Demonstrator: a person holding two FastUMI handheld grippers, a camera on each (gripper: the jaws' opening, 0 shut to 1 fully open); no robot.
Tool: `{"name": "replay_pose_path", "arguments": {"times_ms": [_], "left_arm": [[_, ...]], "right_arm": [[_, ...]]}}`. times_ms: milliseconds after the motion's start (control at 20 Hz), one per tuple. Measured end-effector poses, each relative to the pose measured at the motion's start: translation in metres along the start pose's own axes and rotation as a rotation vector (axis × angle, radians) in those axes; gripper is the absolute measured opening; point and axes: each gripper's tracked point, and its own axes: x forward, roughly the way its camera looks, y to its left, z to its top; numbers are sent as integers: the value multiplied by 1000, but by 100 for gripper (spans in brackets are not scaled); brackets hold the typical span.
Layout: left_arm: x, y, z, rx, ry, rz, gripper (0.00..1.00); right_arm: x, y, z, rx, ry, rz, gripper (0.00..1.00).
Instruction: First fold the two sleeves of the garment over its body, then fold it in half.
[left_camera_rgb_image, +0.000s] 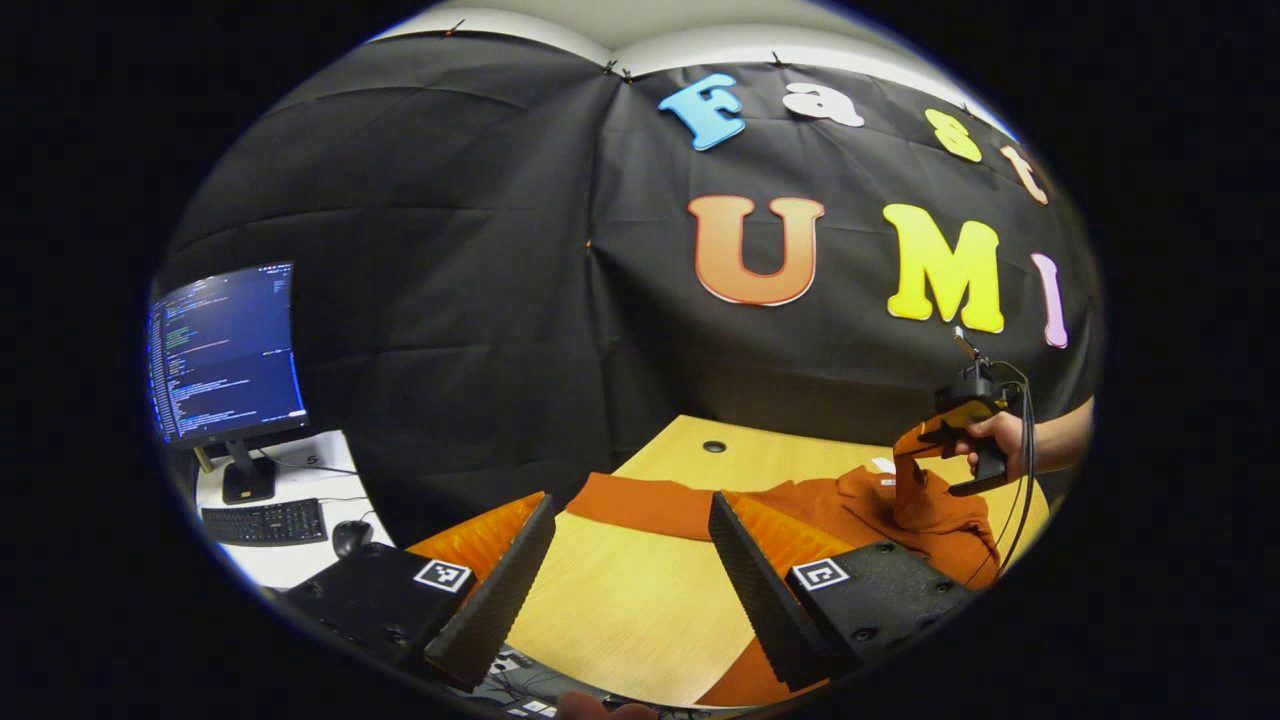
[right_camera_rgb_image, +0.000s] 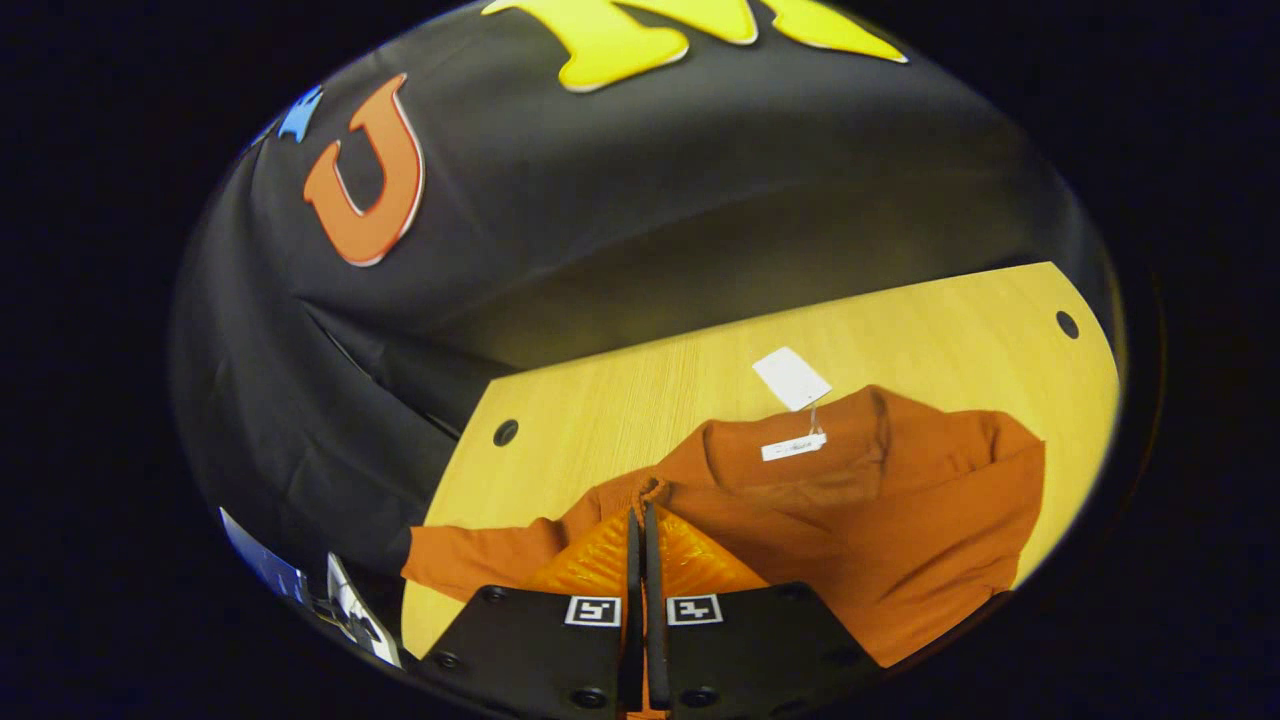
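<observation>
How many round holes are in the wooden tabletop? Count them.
2: one hole at the left corner, another at the right; the orange fabric garment may hide more.

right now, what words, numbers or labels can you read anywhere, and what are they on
No text reads clearly.
Dark monitor screen: lines of text, too small to read.
White paper hang tag on the orange long-sleeved garment: looks blank.
White sewn collar label: print too blurred.
Square black-and-white marker: a pattern, no letters.

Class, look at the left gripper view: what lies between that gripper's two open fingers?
Bare wooden table lies between the left gripper's fingers; beyond it, the orange garment's sleeve stretches across.
</observation>
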Motion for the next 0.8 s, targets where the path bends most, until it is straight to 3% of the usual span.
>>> {"name": "replay_pose_path", "arguments": {"times_ms": [300, 400, 450, 500, 700, 750, 800], "left_arm": [[1, 10, -9, 10, 32, 18, 100], [4, 0, -1, 13, 16, -3, 100], [8, -3, 1, 15, 8, -14, 100], [10, -10, 4, 17, 4, -29, 100], [22, -28, 8, 18, 2, -76, 100], [24, -34, 11, 13, -3, -88, 100], [24, -42, 15, 0, -15, -113, 100]], "right_arm": [[62, 13, -37, 1, 82, -13, 0], [62, 12, -40, -24, 91, -21, 6], [62, 15, -36, -21, 81, -3, 0], [58, 19, -32, -13, 70, 11, 18], [26, 22, -19, -28, 20, 40, 53], [14, 26, -17, -43, 5, 56, 51], [-3, 28, -16, -60, -11, 64, 68]]}}
